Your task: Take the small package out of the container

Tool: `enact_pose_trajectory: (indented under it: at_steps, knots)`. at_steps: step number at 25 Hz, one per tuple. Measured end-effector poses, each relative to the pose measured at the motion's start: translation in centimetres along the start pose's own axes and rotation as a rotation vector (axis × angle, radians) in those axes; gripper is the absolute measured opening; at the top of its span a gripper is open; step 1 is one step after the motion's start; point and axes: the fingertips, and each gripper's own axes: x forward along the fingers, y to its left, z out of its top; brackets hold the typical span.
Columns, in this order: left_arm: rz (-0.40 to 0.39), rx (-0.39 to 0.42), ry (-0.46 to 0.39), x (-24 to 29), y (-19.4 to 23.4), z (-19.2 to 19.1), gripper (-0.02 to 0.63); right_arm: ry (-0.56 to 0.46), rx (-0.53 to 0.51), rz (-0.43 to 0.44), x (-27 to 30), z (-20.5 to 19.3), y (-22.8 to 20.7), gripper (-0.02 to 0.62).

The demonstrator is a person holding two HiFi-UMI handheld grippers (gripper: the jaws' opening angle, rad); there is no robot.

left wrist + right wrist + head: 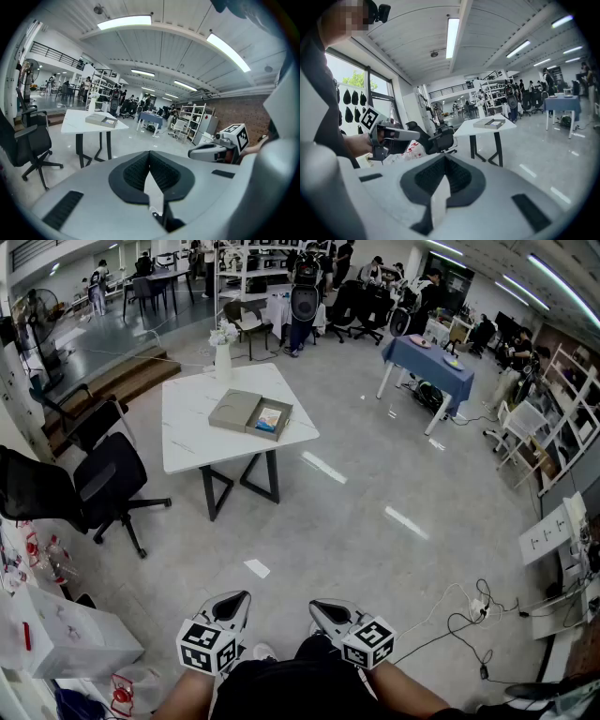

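Far ahead, a white table carries an open flat grey container. Its lid lies beside it on the left. A small package with a blue and orange print lies inside the right half. My left gripper and right gripper are held low, close to my body and several steps from the table, both shut and empty. The left gripper view shows the left gripper pointing at the table and container. In the right gripper view the right gripper faces the container.
Black office chairs stand left of the table, and a white vase with flowers sits on its far edge. A white bin is at my lower left. Cables lie on the floor to the right. A blue-covered table, shelves and people fill the back.
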Motion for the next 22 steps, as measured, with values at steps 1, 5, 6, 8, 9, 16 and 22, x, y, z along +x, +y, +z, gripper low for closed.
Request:
enact_pose_trajectory:
  at_steps: [1, 5, 6, 8, 9, 16, 22]
  knots:
    - [0.000, 0.001, 0.000, 0.1, 0.0, 0.1, 0.003, 0.001, -0.001, 0.000, 0.0, 0.1, -0.1, 0.000]
    - [0.000, 0.004, 0.003, 0.1, -0.2, 0.3, 0.003, 0.008, -0.008, 0.004, 0.0, 0.2, -0.1, 0.000]
    - [0.001, 0.005, 0.004, 0.1, -0.2, 0.3, 0.003, 0.010, -0.010, 0.005, -0.1, 0.3, 0.0, 0.000]
    - [0.002, 0.008, 0.005, 0.1, -0.2, 0.5, 0.003, 0.012, -0.013, 0.008, -0.1, 0.4, 0.0, 0.000]
    - [0.001, 0.009, 0.006, 0.1, -0.3, 0.5, 0.003, 0.011, -0.011, 0.009, -0.1, 0.4, 0.0, 0.000]
    - [0.000, 0.008, 0.014, 0.0, -0.3, 0.3, 0.003, -0.013, 0.015, -0.003, -0.1, 1.1, -0.2, 0.002]
    - [0.018, -0.009, 0.007, -0.6, 0.2, -0.1, 0.003, 0.000, 0.062, -0.026, -0.3, 0.7, -0.8, 0.002]
